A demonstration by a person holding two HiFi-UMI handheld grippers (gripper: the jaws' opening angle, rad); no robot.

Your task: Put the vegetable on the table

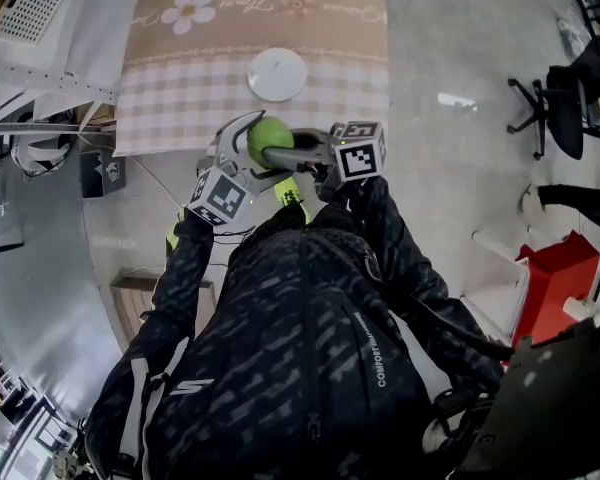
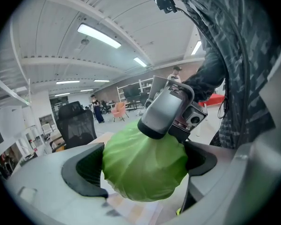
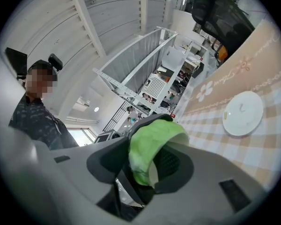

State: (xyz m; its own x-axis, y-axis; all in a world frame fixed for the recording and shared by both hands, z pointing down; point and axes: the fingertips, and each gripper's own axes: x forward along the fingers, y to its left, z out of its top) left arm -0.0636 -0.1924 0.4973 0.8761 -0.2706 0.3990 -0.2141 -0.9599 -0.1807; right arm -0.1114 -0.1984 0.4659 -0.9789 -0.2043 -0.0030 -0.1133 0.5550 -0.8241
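Left gripper point(image 2: 145, 167) clamps its fingers on a round green cabbage point(image 2: 141, 159) over the beige checked tabletop point(image 1: 170, 103) near its edge; right gripper point(image 3: 147, 159) holds its fingers wide, loose around it

cabbage point(image 1: 270, 136) | green, round | held aloft between left gripper point(image 2: 144, 168) fingers point(image 2: 84, 168)

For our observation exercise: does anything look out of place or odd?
Only the cabbage: it hangs between the left gripper and right gripper at the table's near edge. The white plate lies flat; nothing spilled.
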